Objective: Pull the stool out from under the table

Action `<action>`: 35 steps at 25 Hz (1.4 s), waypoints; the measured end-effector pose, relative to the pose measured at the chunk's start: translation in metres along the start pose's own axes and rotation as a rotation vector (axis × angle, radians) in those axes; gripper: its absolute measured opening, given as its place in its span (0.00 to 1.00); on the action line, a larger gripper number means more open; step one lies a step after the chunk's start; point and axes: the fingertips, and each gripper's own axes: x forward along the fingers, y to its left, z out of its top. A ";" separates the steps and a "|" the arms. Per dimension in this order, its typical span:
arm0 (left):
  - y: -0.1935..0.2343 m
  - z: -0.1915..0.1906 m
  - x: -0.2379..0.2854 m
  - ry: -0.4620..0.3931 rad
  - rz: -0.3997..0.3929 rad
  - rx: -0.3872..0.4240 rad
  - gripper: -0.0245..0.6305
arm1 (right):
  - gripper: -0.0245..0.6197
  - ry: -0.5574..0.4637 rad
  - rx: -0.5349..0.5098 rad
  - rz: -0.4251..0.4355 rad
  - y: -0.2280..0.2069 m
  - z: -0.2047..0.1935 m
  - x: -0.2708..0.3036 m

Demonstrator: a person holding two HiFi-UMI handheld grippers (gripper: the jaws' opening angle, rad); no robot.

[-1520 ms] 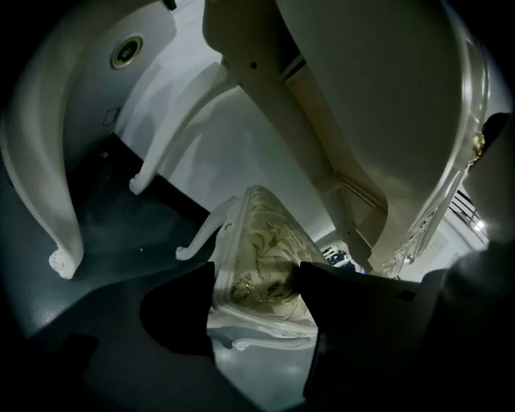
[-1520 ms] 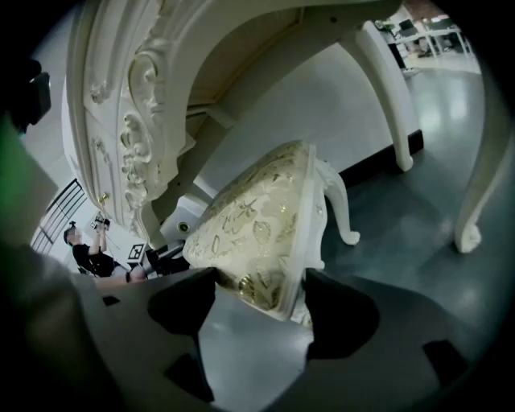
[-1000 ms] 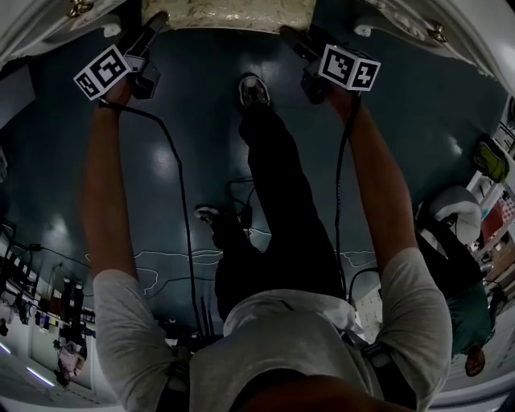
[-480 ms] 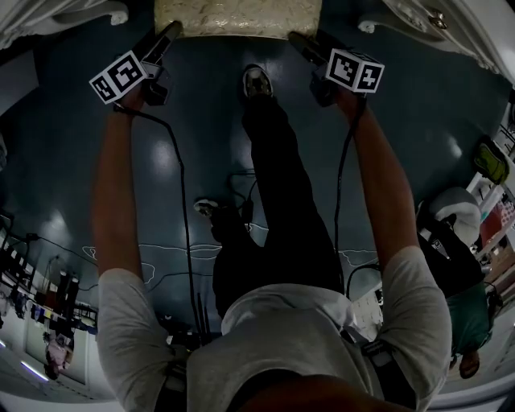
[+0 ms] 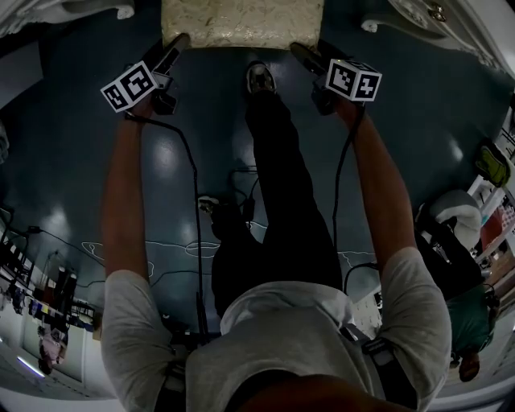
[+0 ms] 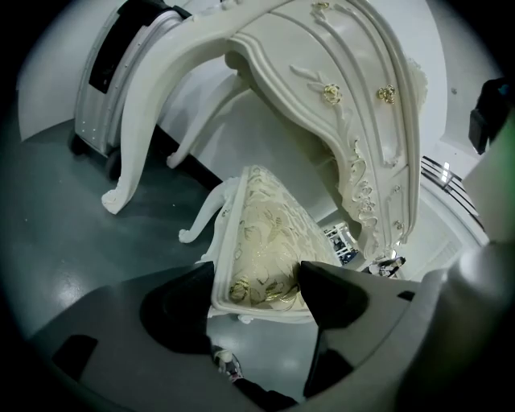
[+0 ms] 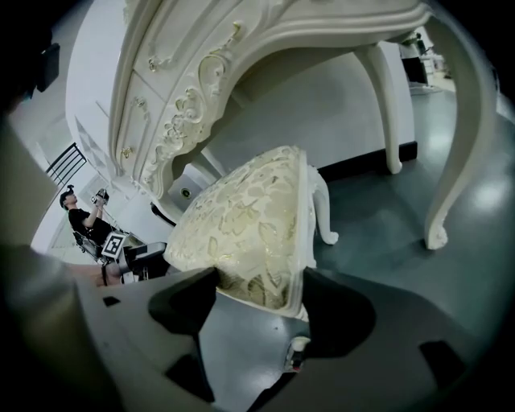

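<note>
Both the left gripper (image 5: 177, 42) and right gripper (image 5: 299, 50), jaws clamping the stool (image 5: 241, 20), have dragged it farther out.

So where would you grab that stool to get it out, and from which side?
Probably by the seat's two near corners, coming from the open front. The stool stands partly under the table, so that front edge is easiest to reach, and its flat rim fits between jaws. The left gripper and right gripper each clamp one corner.
</note>
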 end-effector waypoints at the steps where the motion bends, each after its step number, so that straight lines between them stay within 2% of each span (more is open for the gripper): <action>1: 0.000 -0.009 -0.006 0.003 0.002 -0.001 0.53 | 0.56 0.003 -0.003 0.001 0.002 -0.009 -0.003; 4: 0.001 -0.022 -0.016 0.015 0.008 -0.006 0.53 | 0.56 0.013 -0.008 -0.001 0.005 -0.023 -0.009; 16: -0.001 -0.028 -0.018 0.052 0.024 -0.043 0.53 | 0.56 0.084 -0.017 -0.011 0.008 -0.018 -0.011; 24: -0.002 -0.026 -0.016 0.072 0.036 -0.043 0.53 | 0.56 0.090 -0.015 -0.010 0.008 -0.015 -0.010; 26: -0.003 -0.037 -0.025 0.073 0.039 -0.047 0.53 | 0.56 0.091 -0.017 -0.010 0.011 -0.026 -0.015; 31: -0.003 -0.090 -0.059 0.084 0.040 -0.044 0.53 | 0.56 0.086 -0.014 -0.014 0.020 -0.083 -0.040; 35: -0.002 -0.113 -0.073 0.091 0.037 -0.039 0.53 | 0.56 0.093 -0.006 -0.022 0.024 -0.112 -0.050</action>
